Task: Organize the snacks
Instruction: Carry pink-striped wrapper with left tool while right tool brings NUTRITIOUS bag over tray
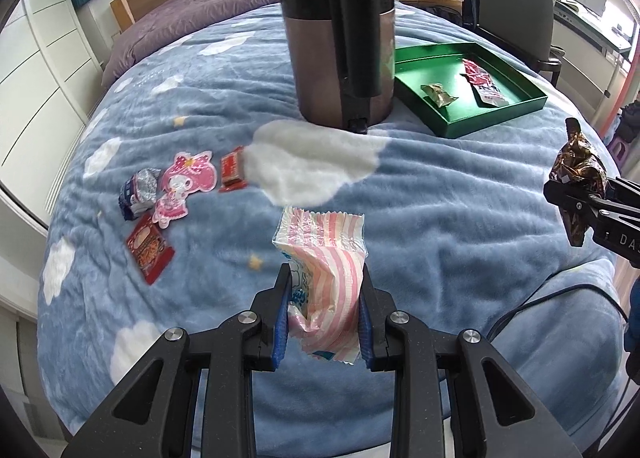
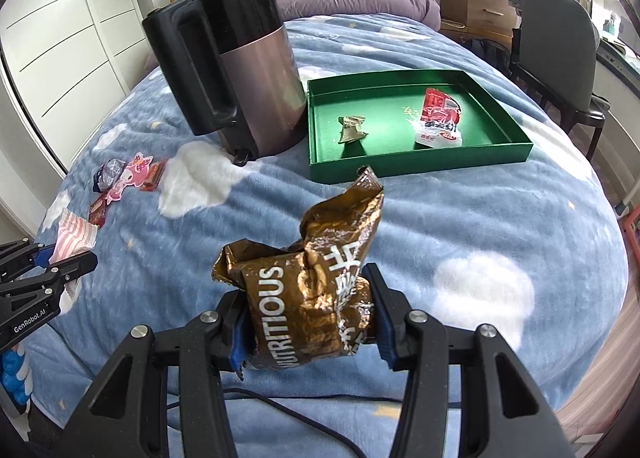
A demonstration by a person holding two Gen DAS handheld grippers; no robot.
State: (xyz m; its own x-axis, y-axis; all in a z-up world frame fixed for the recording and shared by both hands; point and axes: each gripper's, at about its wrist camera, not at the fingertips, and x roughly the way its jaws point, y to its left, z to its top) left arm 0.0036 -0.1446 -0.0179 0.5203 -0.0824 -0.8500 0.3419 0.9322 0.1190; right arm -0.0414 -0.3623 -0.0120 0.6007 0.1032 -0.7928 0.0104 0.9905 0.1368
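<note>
My left gripper (image 1: pixel 325 290) is shut on a pink-and-white striped snack packet (image 1: pixel 326 278), held above the blue cloud blanket. The right gripper (image 2: pixel 306 290) is shut on a crumpled gold-brown snack bag (image 2: pixel 316 262), lifted in front of the green tray (image 2: pixel 320 169). That tray lies on the bed and holds a small gold wrapper (image 2: pixel 351 129) and a red-and-white packet (image 2: pixel 438 117). In the left wrist view the right gripper (image 1: pixel 580 197) with its brown bag (image 1: pixel 578 169) shows at the right edge. Several loose snacks (image 1: pixel 176 193) lie in a cluster at the left of the bed.
A tall brown-and-black kettle (image 1: pixel 340 37) stands on the blanket just left of the tray (image 1: pixel 500 115). A dark chair (image 2: pixel 560 57) and wooden drawers (image 2: pixel 472 1) stand beyond the bed's right side. A black cable (image 2: pixel 280 398) runs across the near blanket edge.
</note>
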